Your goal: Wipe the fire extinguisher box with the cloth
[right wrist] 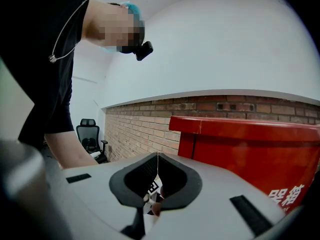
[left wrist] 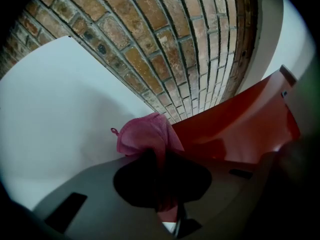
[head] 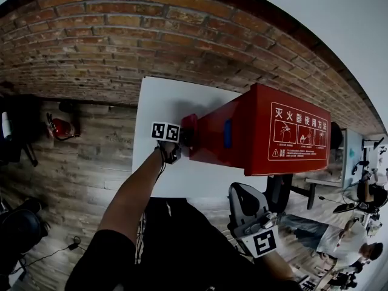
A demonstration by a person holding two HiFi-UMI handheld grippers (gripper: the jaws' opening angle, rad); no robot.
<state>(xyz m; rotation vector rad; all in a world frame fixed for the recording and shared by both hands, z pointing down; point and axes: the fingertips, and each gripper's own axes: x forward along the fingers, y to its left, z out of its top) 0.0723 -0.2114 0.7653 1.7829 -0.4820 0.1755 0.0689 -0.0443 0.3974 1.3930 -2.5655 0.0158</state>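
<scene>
Brick wall (head: 121, 35), white surface (head: 163, 102) beside it; wood-plank floor (head: 85, 156), black office chair (right wrist: 90, 132)

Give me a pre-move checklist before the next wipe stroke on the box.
1. Cloth gripped: ok. The left gripper has its jaws shut on it, and most of the cloth sticks out ahead.
2. Cloth at the box: ok. It sits at the box's left end.
3. Cloth pressed against the red surface: cannot tell. Contact is not visible.
4. Right gripper out of the way: ok. Its jaws are together and empty, and it is held low, off the box.
5. Box steady: cannot tell.
</scene>
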